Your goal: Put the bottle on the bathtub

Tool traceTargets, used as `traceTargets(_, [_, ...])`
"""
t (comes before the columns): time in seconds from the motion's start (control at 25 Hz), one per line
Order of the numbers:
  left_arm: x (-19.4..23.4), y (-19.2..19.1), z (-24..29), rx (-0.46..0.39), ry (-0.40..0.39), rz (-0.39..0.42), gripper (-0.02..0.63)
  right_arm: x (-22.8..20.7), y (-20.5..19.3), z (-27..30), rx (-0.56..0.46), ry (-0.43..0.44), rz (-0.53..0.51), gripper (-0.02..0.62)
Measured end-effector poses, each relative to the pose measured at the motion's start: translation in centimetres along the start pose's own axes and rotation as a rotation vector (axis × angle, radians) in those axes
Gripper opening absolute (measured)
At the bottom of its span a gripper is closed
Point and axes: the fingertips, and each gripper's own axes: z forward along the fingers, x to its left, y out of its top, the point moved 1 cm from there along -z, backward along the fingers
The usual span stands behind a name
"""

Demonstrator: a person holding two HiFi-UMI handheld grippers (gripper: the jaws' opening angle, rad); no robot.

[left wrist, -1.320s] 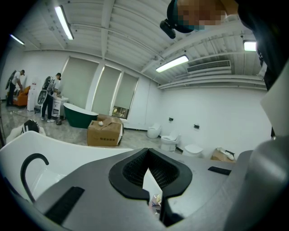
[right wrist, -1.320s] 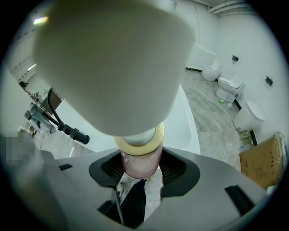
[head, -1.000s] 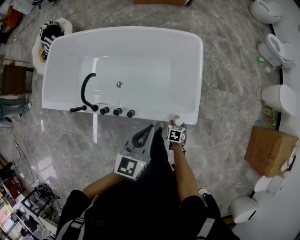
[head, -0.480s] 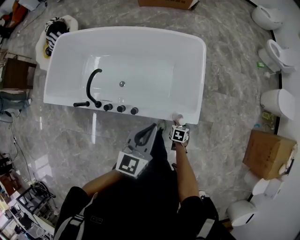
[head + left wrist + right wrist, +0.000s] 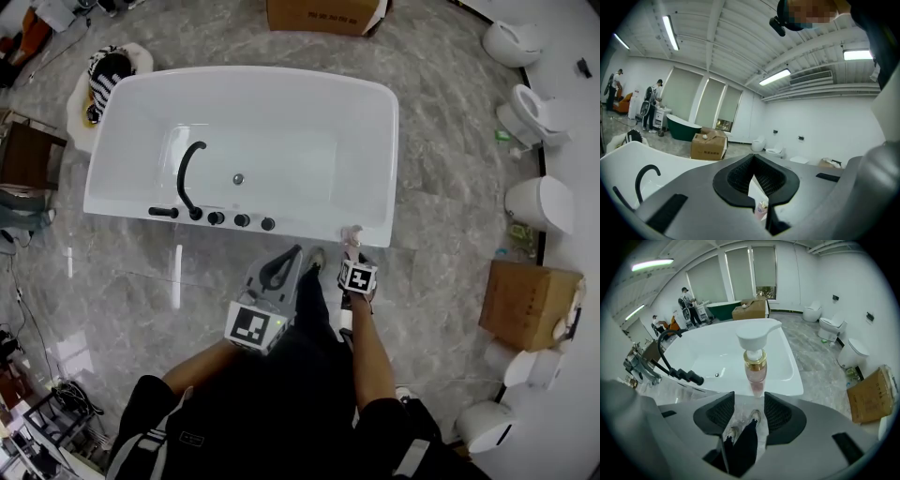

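A pink bottle [image 5: 755, 369] with a white pump and a gold collar stands upright on the near right rim of the white bathtub [image 5: 380, 141]. In the head view the bottle [image 5: 352, 233] is just ahead of my right gripper [image 5: 352, 256]. That gripper [image 5: 749, 397] is open; the bottle's base sits just beyond its tips, untouched by either pad. My left gripper [image 5: 294, 253] hangs a little to the left, in front of the tub. Its jaws [image 5: 752, 157] are shut and empty, and the bottle [image 5: 761, 209] shows through the slit behind them.
A black arched faucet [image 5: 190, 173] and black knobs [image 5: 242, 220] line the tub's near rim. Toilets [image 5: 542, 202] and a cardboard box [image 5: 530, 305] stand along the right wall. Another box [image 5: 323, 14] lies behind the tub. My legs and shoes [image 5: 740, 432] are below the grippers.
The head view has shifted a little. My right gripper has drawn back slightly from the bottle, which stays on the rim. The left gripper has hardly moved.
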Motion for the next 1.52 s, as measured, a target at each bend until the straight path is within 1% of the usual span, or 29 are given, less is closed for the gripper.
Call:
traceTargets(0.08, [-0.4, 0.1, -1.3, -0.013, -0.019, 0.011, 0.015, 0.6, -0.4, -1.7, -0.038, 0.019, 0.035, 0.180])
traceTargets(0.2, [-0.7, 0.3, -3.6, -0.025, -0.045, 0.019, 0.015, 1.9, -0.5, -4.9, -0.122, 0.044, 0.085, 0.146])
traceTargets(0.52, [-1.4, -0.8, -9.2, -0.007, -0.108, 0.010, 0.015, 5.9, 0.8, -15.8, -0.368, 0.101, 0.204, 0.099])
traceTargets(0.6, [-2.0, -1.1, -9.9, -0.004, -0.119, 0.014, 0.015, 6.4, 0.8, -18.4, -0.420, 0.106, 0.232, 0.084])
traceTargets(0.68, [-2.6, -0.9, -10.4, -0.008, -0.126, 0.014, 0.015, 6.7, 0.7, -21.1, -0.472, 0.095, 0.253, 0.053])
traceTargets(0.8, [-3.3, -0.2, -11.0, -0.029, -0.124, 0.014, 0.015, 7.1, 0.8, -24.7, -0.558, 0.086, 0.261, 0.026])
traceTargets(0.92, [-4.0, 0.2, -11.6, -0.038, -0.128, 0.010, 0.015, 8.0, 1.0, -28.0, -0.632, 0.100, 0.250, 0.020])
traceTargets(1.04, [-5.0, 0.7, -12.1, -0.048, -0.133, 0.027, 0.015, 8.7, 1.1, -31.6, -0.708, 0.111, 0.239, 0.014])
traceTargets(1.12, [-5.4, 1.0, -12.3, -0.055, -0.124, 0.033, 0.015, 9.3, 0.9, -33.4, -0.737, 0.120, 0.225, 0.011])
traceTargets(1.2, [-5.9, 0.9, -12.3, -0.053, -0.121, 0.039, 0.015, 9.8, 0.5, -34.6, -0.745, 0.127, 0.213, 0.011])
traceTargets(1.36, [-7.7, 0.5, -12.3, -0.038, -0.133, 0.061, 0.015, 9.9, -0.6, -36.7, -0.771, 0.134, 0.207, 0.011])
traceTargets(1.52, [-8.9, 0.4, -12.3, -0.038, -0.141, 0.084, 0.015, 9.7, -1.3, -37.4, -0.781, 0.137, 0.194, 0.011])
